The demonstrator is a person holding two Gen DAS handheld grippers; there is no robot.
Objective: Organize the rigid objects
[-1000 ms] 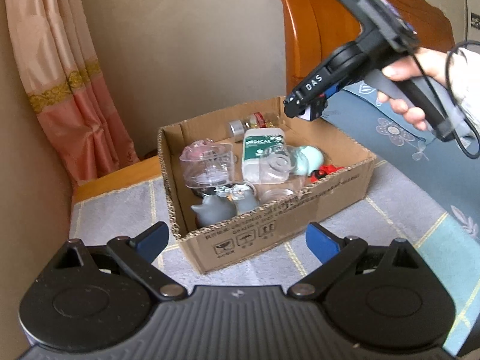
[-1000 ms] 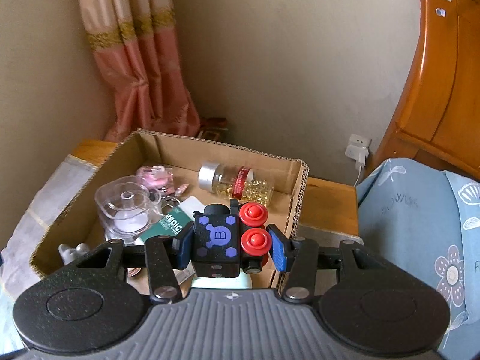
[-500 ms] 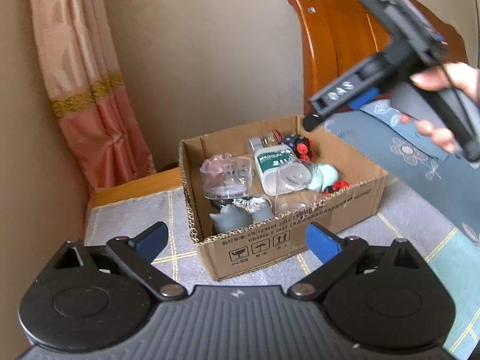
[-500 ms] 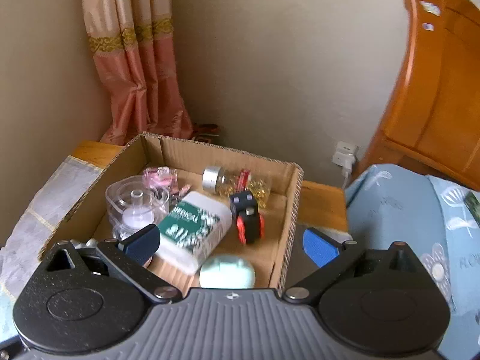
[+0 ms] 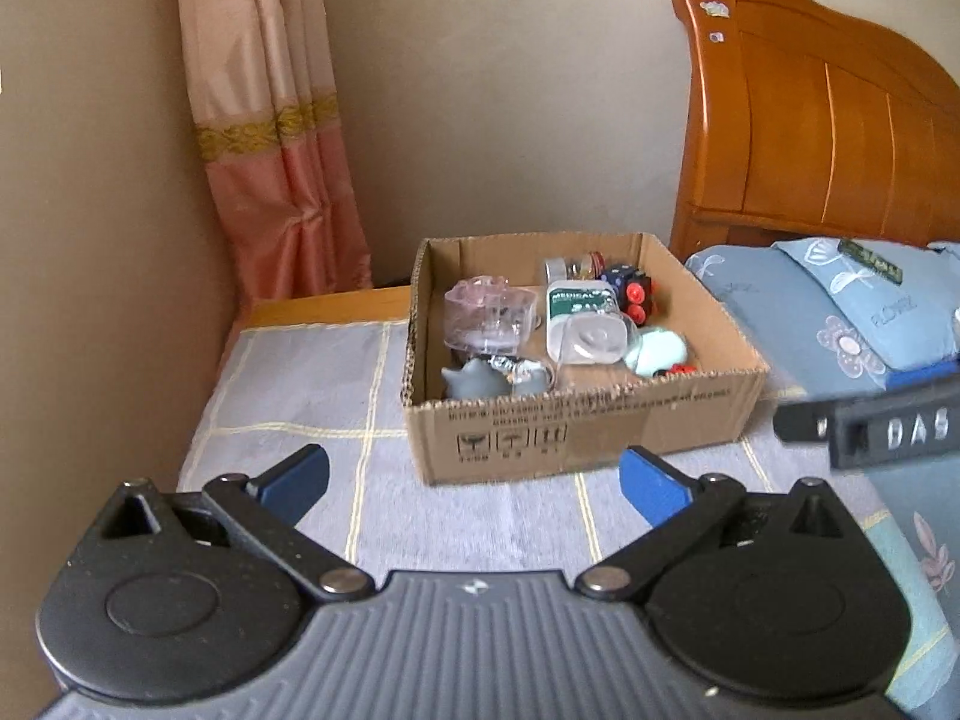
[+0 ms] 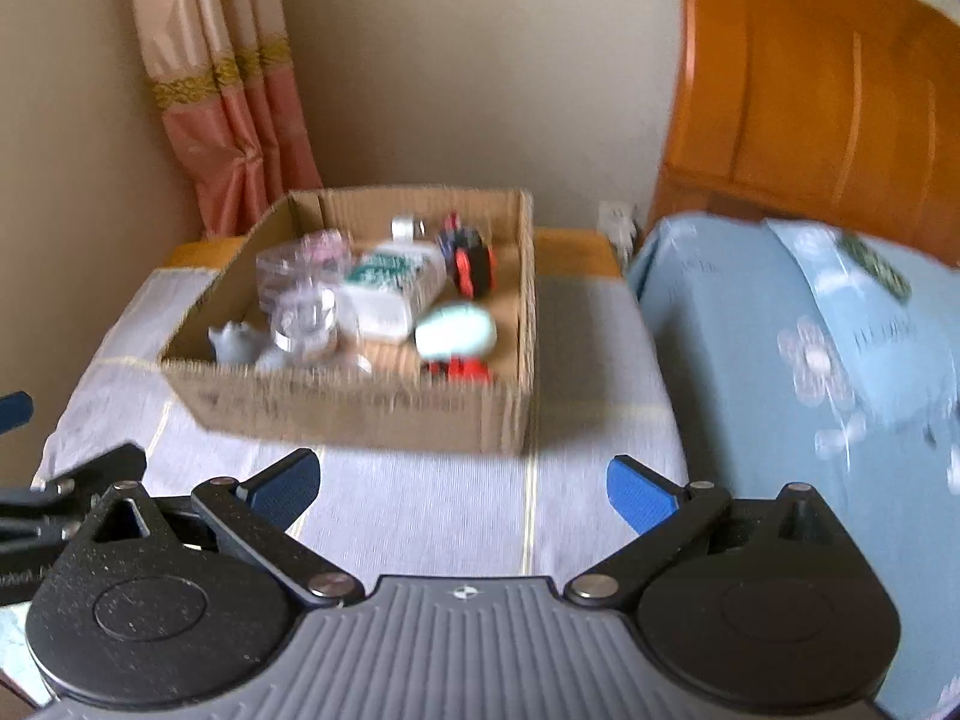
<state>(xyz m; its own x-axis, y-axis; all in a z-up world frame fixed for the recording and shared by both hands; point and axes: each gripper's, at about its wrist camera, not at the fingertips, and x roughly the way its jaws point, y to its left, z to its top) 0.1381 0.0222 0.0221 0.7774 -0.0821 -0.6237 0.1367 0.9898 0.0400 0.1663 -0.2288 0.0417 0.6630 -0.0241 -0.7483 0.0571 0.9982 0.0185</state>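
Left gripper (image 5: 473,480): fingers spread wide, nothing between them, held above the checked bedcover (image 5: 300,384), short of the cardboard box (image 5: 576,426). Right gripper (image 6: 463,483): fingers likewise apart and empty, same side of the box.

Right wrist view smeared by motion; contents readable only as blobs. Left wrist view sharper. Inside the box: black cube with red buttons (image 5: 627,288) near the far right corner, just beside a white bottle with green label (image 5: 579,306). Clear plastic containers (image 5: 489,315), a mint oval case (image 5: 657,351), grey figure (image 5: 474,378) partly hidden behind the near wall. Small jar (image 5: 570,267) at back mostly blocked. Blurred black bar lettered "DAS" (image 5: 888,429) cut off at right edge. Pillow (image 5: 840,312) and headboard (image 5: 810,120) beyond.
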